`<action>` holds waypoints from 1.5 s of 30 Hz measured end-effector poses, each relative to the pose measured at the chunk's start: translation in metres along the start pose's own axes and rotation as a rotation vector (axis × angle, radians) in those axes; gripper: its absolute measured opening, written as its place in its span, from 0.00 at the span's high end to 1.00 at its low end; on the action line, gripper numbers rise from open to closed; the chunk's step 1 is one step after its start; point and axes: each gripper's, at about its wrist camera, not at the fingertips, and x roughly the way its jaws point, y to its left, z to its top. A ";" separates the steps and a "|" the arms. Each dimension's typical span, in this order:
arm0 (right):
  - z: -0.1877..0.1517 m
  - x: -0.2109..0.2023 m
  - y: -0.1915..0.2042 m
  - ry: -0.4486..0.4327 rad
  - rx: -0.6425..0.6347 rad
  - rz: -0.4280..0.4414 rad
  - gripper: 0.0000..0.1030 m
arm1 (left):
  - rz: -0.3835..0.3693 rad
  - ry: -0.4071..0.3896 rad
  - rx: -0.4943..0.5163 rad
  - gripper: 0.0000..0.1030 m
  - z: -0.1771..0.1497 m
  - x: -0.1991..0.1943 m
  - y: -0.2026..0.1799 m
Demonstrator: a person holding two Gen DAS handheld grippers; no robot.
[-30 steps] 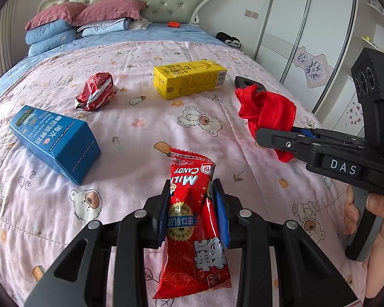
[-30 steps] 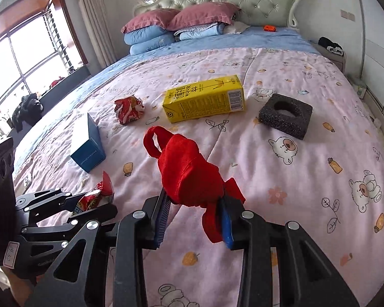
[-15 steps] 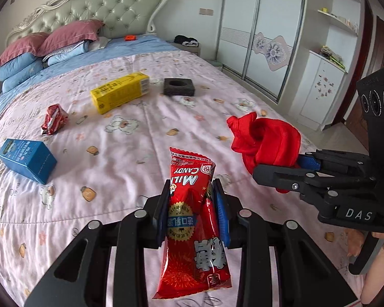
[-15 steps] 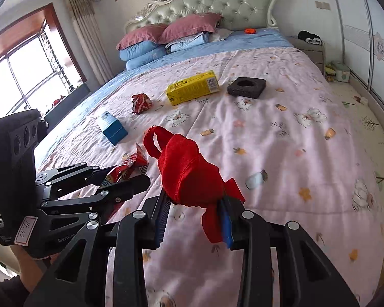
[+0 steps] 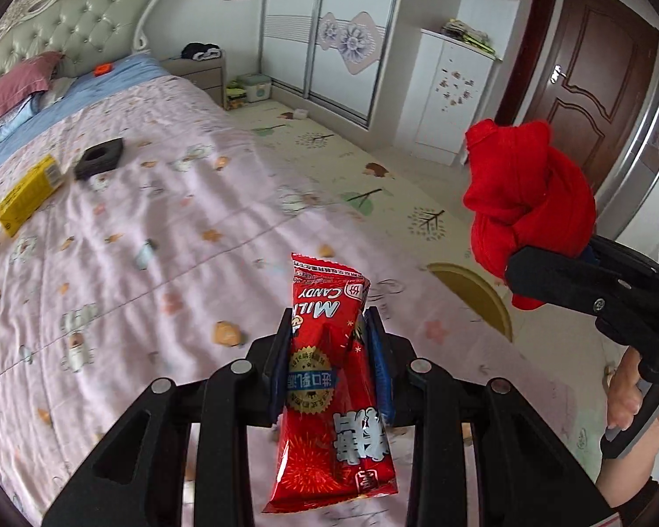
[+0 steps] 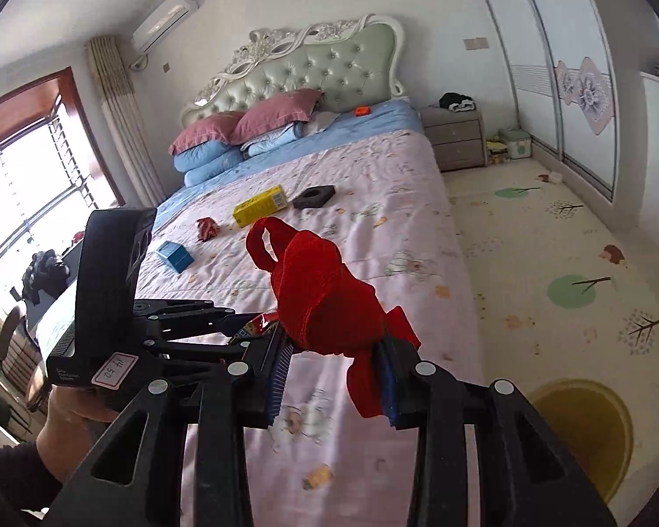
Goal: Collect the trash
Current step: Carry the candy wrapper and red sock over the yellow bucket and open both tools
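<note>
My left gripper (image 5: 329,342) is shut on a red milk candy wrapper (image 5: 329,377), held above the foot of the bed. My right gripper (image 6: 334,364) is shut on a crumpled red bag (image 6: 325,298); it also shows in the left wrist view (image 5: 523,202), raised at the right over the floor. On the pink bedspread (image 6: 373,202) lie a yellow carton (image 6: 261,206), a black foam block (image 6: 314,196), a crumpled red wrapper (image 6: 207,228) and a blue box (image 6: 175,255). The left gripper (image 6: 224,320) shows beside the bag in the right wrist view.
A patterned play mat (image 6: 571,272) covers the floor right of the bed. A nightstand (image 6: 454,138) and sliding wardrobe doors (image 5: 329,35) stand beyond. A brown door (image 5: 593,79) is at the far right. Pillows (image 6: 241,131) lie at the headboard.
Both grippers have pulled back from the bed and swung right toward the floor and door, each still holding its item. The items on the bed look farther away.
</note>
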 end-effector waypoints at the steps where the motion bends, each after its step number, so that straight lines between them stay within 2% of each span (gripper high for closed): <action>1: -0.005 -0.010 -0.013 -0.006 0.017 -0.032 0.67 | -0.013 0.008 0.016 0.69 0.004 0.006 -0.014; 10: -0.078 -0.072 -0.145 0.020 0.261 -0.277 0.67 | -0.191 0.120 0.111 0.69 0.024 0.078 -0.127; 15: -0.113 -0.079 -0.181 0.055 0.334 -0.343 0.67 | -0.267 0.199 0.124 0.69 0.030 0.119 -0.170; 18: -0.124 -0.077 -0.197 0.065 0.361 -0.374 0.67 | -0.266 0.230 0.142 0.69 0.033 0.139 -0.187; 23: -0.136 -0.071 -0.217 0.085 0.399 -0.373 0.66 | -0.265 0.280 0.157 0.69 0.036 0.165 -0.197; 24: -0.137 -0.068 -0.221 0.095 0.397 -0.382 0.62 | -0.268 0.291 0.149 0.68 0.037 0.170 -0.198; 26: -0.137 -0.063 -0.228 0.114 0.397 -0.419 0.52 | -0.266 0.298 0.128 0.58 0.043 0.175 -0.196; 27: -0.138 -0.061 -0.232 0.122 0.399 -0.436 0.46 | -0.259 0.301 0.118 0.45 0.045 0.178 -0.194; 28: -0.139 -0.060 -0.234 0.124 0.405 -0.440 0.46 | -0.251 0.302 0.113 0.36 0.042 0.177 -0.194; 30: -0.142 -0.060 -0.241 0.115 0.436 -0.417 0.46 | -0.247 0.307 0.111 0.31 0.039 0.179 -0.196; 33: -0.147 -0.066 -0.250 0.089 0.478 -0.378 0.46 | -0.238 0.304 0.129 0.31 0.038 0.178 -0.199; 36: -0.147 -0.071 -0.248 0.077 0.479 -0.367 0.46 | -0.230 0.269 0.150 0.31 0.037 0.171 -0.201; 45: -0.127 -0.083 -0.218 0.059 0.416 -0.353 0.46 | -0.179 0.173 0.189 0.31 0.038 0.136 -0.194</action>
